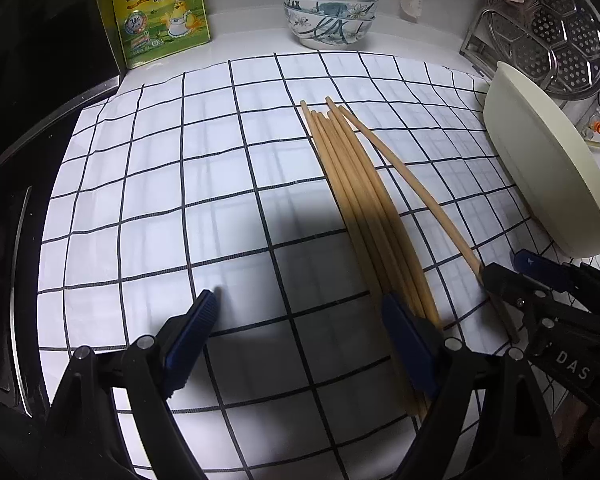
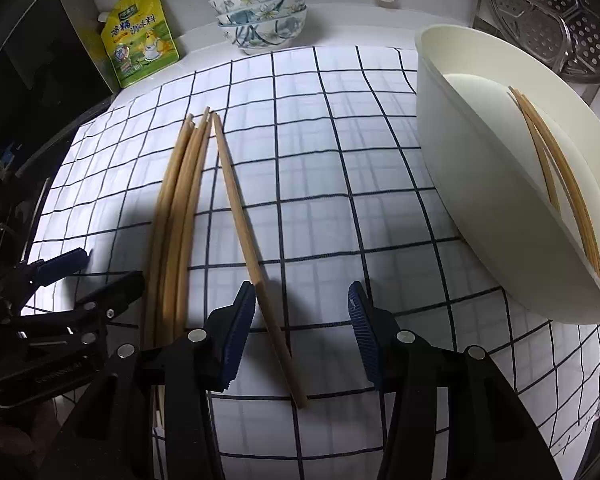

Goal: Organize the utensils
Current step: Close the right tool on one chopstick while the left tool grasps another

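Several wooden chopsticks lie bundled on a white checked cloth; one single chopstick lies apart to their right. My left gripper is open and empty, its right finger beside the bundle's near ends. My right gripper is open, straddling the near part of the single chopstick, with the bundle to its left. A cream oval tray on the right holds a few chopsticks. The right gripper shows in the left view, the left gripper in the right view.
Stacked floral bowls and a yellow seasoning pouch stand at the back. A metal steamer rack stands back right behind the tray. A dark appliance edge borders the cloth on the left.
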{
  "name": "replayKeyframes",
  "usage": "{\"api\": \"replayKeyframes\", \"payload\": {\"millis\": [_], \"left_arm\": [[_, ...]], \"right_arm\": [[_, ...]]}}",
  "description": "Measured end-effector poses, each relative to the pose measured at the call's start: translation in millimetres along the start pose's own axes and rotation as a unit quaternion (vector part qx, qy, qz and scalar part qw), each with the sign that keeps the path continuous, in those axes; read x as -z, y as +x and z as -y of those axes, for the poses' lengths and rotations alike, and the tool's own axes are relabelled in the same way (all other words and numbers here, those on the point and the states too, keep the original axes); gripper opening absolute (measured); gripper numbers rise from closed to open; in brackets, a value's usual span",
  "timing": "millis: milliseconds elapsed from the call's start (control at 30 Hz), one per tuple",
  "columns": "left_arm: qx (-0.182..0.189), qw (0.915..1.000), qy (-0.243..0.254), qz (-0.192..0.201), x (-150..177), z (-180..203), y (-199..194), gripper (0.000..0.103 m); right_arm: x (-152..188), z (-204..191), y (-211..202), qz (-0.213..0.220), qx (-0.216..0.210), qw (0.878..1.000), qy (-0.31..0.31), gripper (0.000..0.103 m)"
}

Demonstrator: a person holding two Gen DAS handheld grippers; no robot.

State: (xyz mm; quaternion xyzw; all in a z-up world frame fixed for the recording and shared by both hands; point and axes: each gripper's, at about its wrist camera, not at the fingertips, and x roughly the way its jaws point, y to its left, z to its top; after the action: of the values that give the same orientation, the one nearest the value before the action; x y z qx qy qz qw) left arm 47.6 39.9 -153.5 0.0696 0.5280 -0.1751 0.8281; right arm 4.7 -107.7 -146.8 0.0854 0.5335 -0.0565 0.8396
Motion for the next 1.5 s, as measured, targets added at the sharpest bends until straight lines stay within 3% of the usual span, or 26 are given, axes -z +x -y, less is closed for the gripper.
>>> {"api": "replayKeyframes", "payload": {"millis": [267,633,1000,1267,1333,1500], "left_arm": [[0.000,1.0000,0.002,-0.007,0,0,1,0.084],[-0.042,0.9988,0.013,-0.020,-7,9,10,0.089],[-0.046,0.9987,-0.021,-0.003,-3,-23,5,0.088],[-0.045,0.9989,-0.011,0.011,-18,-18,12,0.088],[-0.044,0.9989,-0.007,0.015,-21,-16,13,0.083],[-0.036,0.9991,0.010,0.020,-25,-6,11,0.058]], "right_arm": [[-4,-2,-2,0.003,-0.001,1.000,-0.003,0.047],[-5,-1,-2,0.003,0.001,1.000,-0.001,0.046],[-6,-1,3,0.006,-0.002,1.000,-0.011,0.047],[-12,-14,15,0.006,0.004,0.999,-0.046,0.047],[-15,-16,17,0.010,0.010,0.998,-0.055,0.047],[-16,-21,19,0.024,0.020,0.996,-0.079,0.042]]}}
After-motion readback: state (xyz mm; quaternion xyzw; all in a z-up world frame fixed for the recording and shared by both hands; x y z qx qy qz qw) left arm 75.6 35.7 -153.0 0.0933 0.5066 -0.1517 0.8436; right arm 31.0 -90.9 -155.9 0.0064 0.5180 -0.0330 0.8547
